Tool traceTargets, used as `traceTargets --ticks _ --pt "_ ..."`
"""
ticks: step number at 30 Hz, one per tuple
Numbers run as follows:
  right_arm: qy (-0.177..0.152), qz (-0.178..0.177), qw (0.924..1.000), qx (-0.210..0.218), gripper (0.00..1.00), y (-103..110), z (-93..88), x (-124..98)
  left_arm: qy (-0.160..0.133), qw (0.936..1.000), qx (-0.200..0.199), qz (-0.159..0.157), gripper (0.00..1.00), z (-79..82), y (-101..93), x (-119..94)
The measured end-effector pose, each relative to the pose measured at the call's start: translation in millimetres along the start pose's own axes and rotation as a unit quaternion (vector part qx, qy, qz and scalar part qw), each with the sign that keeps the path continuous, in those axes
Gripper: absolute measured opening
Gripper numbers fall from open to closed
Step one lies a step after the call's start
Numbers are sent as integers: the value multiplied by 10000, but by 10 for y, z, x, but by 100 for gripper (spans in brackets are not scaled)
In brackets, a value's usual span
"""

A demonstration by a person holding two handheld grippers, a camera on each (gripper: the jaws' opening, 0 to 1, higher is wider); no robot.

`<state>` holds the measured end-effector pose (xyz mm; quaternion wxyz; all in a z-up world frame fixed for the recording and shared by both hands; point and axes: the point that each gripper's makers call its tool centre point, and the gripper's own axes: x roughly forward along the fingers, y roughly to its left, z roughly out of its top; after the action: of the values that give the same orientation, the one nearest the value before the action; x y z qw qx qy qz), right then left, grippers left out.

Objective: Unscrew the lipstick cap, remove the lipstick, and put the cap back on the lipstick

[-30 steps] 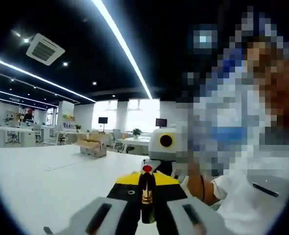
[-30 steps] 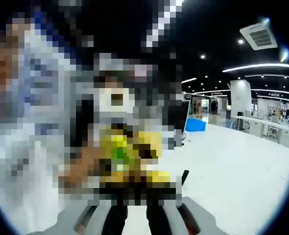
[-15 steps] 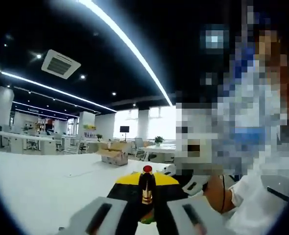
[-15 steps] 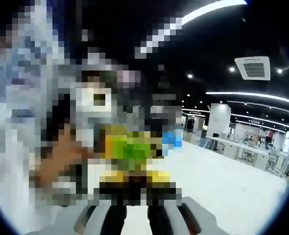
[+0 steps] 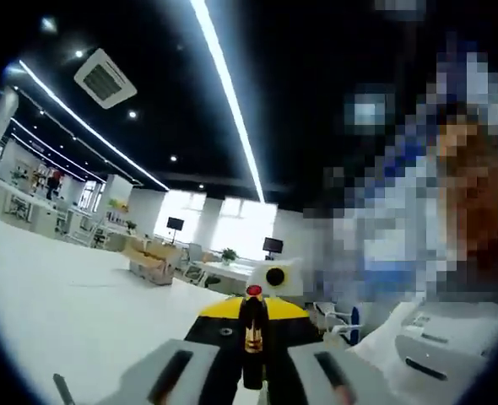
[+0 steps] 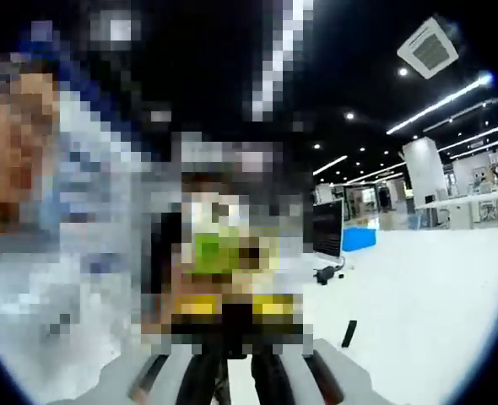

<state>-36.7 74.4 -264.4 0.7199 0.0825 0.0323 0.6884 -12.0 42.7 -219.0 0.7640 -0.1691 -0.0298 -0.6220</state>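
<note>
While the left claw [image 5: 253, 384] grips the lipstick [image 5: 252, 333] upright between its jaws, red tip just above the black-and-gold barrel, I judge the step in hand to be recapping. In the left gripper view the right claw's yellow-and-black front sits just behind the lipstick, w/ the white bench [image 5: 80, 329] below and beyond it. In the right gripper view the right claw [image 6: 236, 380] has its jaws drawn near together on sth dark and slim; mosaic hides most of it, so I cannot tell if that is the cap. To do this well, I'd keep the lipstick steady and vertical, bring the cap square onto its axis, avoid touching the red tip, then twist gently w/o squeezing harder.
</note>
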Motion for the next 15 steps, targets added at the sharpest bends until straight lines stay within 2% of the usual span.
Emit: traceTargets --ticks 4,7,9,15 --pt "-242 779 9952 541 10 190 64 4 -163 9973 -459 -557 9 34 -155 -1" --pt "-424 1417 9839 1000 10 352 107 -14 -246 9927 -749 -917 9 50 -271 11" --pt "-508 1676 9780 1134 10 471 90 -2 -295 9901 -862 -1064 9 40 -340 40" --pt "-469 1493 9832 935 10 597 -18 71 -228 9926 -759 -920 9 15 -310 54"
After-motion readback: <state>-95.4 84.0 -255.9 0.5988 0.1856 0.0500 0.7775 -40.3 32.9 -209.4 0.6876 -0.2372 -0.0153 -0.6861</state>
